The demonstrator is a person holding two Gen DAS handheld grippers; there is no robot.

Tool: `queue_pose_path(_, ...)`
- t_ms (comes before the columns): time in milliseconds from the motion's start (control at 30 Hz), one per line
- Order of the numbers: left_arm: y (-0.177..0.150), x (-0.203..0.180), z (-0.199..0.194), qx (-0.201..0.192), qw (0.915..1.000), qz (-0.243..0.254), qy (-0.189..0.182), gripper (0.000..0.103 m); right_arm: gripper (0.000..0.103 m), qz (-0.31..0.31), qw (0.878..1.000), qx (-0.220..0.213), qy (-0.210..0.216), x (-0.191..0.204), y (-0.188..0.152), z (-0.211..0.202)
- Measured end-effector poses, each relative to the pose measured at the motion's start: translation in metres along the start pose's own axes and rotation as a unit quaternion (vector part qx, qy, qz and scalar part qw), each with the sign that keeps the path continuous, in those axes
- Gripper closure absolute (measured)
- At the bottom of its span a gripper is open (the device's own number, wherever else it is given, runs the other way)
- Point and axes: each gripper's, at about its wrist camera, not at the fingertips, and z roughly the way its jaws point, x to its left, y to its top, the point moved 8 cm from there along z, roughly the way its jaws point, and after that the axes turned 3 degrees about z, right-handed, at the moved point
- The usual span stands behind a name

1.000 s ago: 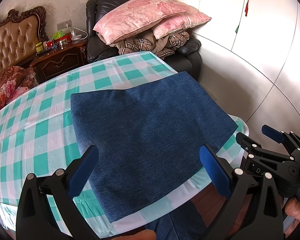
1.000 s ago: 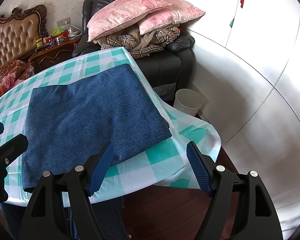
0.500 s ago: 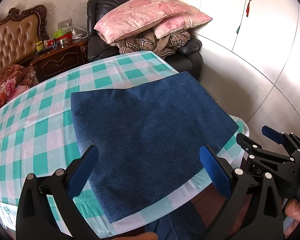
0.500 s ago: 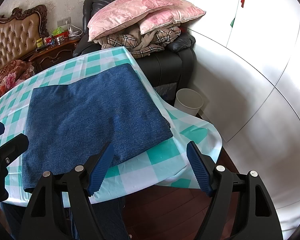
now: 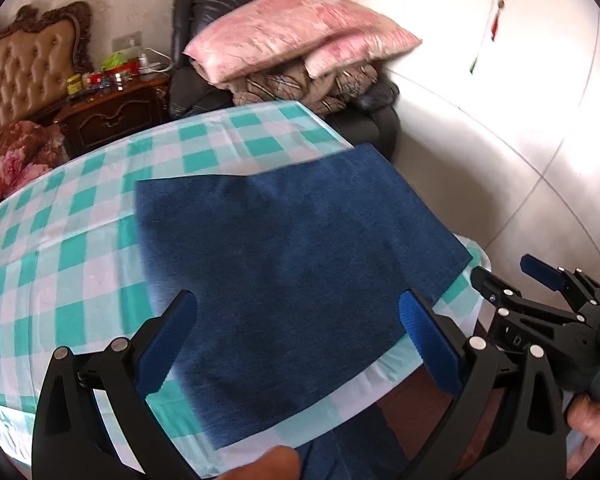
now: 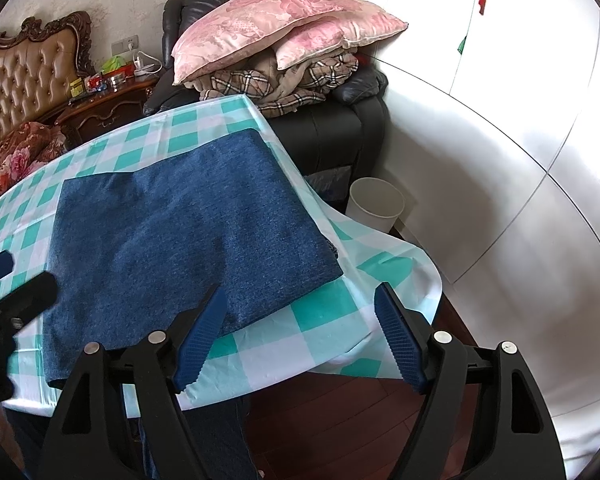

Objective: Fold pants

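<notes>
Gripper (image 6: 298, 334) opening above flat-lying pants (image 6: 180, 232)

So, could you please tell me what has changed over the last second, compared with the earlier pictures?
Very little. The right gripper is opening its fingers slightly, with nothing between them; the left gripper drifted a touch, blurring its view, and is open and empty too. Nothing was taken hold of or let go. The folded pants lie as before on the checked tablecloth.
</notes>
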Motion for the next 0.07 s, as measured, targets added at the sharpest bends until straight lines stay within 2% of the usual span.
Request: queue_pose_path(67,-0.007,0.039,-0.021,-0.029,0.9987,-0.037,0.021,0.002,0.023,0.014,1.000,-0.010,0.004,-0.004,0.003,0.000)
